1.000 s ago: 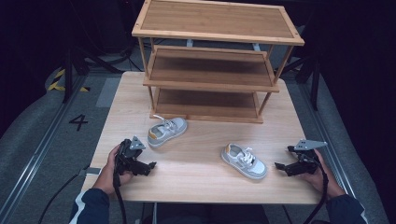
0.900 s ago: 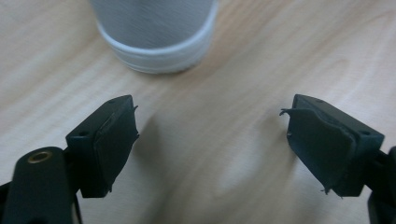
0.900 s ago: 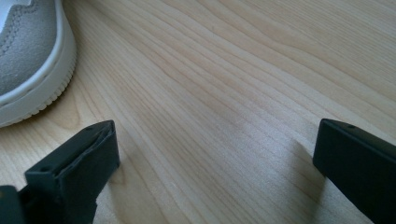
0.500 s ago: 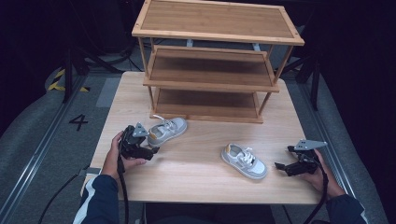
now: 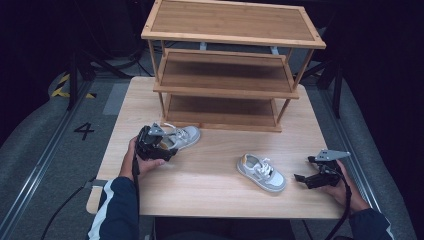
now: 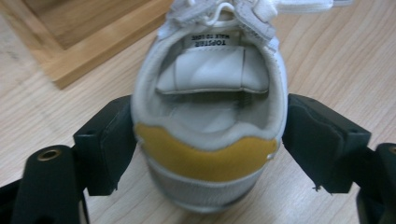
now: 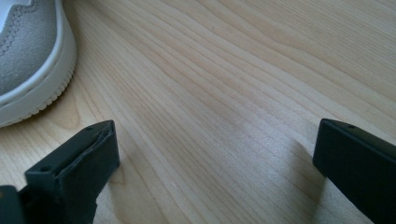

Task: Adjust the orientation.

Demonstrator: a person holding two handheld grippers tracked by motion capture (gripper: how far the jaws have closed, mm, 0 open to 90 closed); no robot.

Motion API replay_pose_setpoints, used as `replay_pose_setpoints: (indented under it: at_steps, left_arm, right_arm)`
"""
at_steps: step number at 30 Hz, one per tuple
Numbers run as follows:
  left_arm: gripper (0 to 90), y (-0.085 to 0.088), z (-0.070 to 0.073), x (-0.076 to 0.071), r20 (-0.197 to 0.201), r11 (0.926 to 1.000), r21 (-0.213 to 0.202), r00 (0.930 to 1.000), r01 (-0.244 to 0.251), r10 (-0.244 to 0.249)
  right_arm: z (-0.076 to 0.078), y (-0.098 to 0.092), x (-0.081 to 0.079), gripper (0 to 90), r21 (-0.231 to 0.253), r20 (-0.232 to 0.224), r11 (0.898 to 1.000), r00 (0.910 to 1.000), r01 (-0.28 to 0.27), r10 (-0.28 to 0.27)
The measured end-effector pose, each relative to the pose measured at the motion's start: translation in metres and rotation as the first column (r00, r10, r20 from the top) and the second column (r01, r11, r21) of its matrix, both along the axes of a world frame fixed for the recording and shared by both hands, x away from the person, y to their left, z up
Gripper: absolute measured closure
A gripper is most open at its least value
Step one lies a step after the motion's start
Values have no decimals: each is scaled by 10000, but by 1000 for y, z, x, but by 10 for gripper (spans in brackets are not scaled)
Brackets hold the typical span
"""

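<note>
A small grey-and-white shoe (image 5: 186,136) with a yellow heel tab lies on the wooden table (image 5: 210,200), toe toward the rack. My left gripper (image 5: 167,146) is at its heel. In the left gripper view the two black jaws press on both sides of the heel (image 6: 205,154), so the left gripper (image 6: 210,144) is shut on it. The matching shoe (image 5: 262,173) lies right of centre, toe toward my right gripper (image 5: 303,169). That gripper (image 7: 215,154) is open over bare wood, and the shoe's toe (image 7: 28,56) lies just beyond its left jaw.
A three-tier bamboo shoe rack (image 5: 225,85) stands at the back of the table, its shelves bare. A corner of its base (image 6: 79,42) is close to the left shoe. Dark floor and a rail with a "4" mark (image 5: 84,131) lie to the left.
My left gripper moved forward and right from the table's front-left area to the left shoe's heel and closed on it. The right gripper and right shoe stayed put.
</note>
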State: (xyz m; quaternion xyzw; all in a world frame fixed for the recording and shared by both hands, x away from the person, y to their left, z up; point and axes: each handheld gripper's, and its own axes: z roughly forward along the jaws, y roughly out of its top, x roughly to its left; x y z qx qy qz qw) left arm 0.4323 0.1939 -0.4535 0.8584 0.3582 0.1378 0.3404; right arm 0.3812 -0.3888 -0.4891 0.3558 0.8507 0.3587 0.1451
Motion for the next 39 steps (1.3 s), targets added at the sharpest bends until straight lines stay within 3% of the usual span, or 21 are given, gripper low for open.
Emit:
replay_pose_setpoints:
  at_steps: [4, 5, 7, 10, 12, 15, 16, 20, 23, 31, 35, 39]
  left_arm:
    - [276, 1, 2, -2, -6, 10000, 44, 10000, 8, -8]
    - [276, 2, 3, -3, -197, 9998, -152, 9997, 126, -129]
    - [283, -1, 4, -8, -276, 9999, -153, 9996, 11, -16]
    - [294, 0, 6, -13, -559, 9993, -159, 9978, 351, -359]
    - [296, -1, 7, -15, -549, 9993, -139, 9978, 352, -359]
    - [301, -7, 8, -23, -642, 9987, -9, 9967, 501, -500]
    - [302, -11, 8, -28, -773, 9983, -167, 9954, 555, -566]
    - [293, -20, 9, -38, -898, 9987, -137, 9947, 484, -495]
    - [290, -26, 10, -46, -1039, 9968, -214, 9915, 770, -788]
    - [300, -40, 14, -67, -890, 9948, 448, 9922, 915, -873]
    - [302, -46, 18, -79, -751, 9901, 549, 9894, 1289, -1246]
    - [313, -49, 29, -83, -372, 9886, 549, 9897, 1404, -1385]
  right_arm:
    - [0, 0, 0, 6, 1, 2, 10000, 10000, 0, 0]
    - [0, 0, 0, 6, -1, 0, 10000, 10000, 0, 0]
    - [0, 0, 0, 6, -1, 1, 10000, 10000, 0, 0]
    - [0, 0, 0, 6, 0, 1, 10000, 10000, -2, 2]
    - [0, 0, 0, 6, 0, 2, 10000, 10000, 0, 0]
    - [0, 0, 0, 6, 2, 0, 10000, 10000, 2, -2]
    - [0, 0, 0, 6, 2, 1, 10000, 10000, 2, -2]
    - [0, 0, 0, 6, 8, 1, 10000, 10000, 1, -1]
    - [0, 0, 0, 6, 0, 1, 10000, 10000, 1, -1]
    - [0, 0, 0, 6, 1, 1, 10000, 10000, -1, 1]
    - [0, 0, 0, 6, -2, 0, 10000, 10000, -4, 4]
    - [0, 0, 0, 6, 7, -1, 10000, 10000, -6, 6]
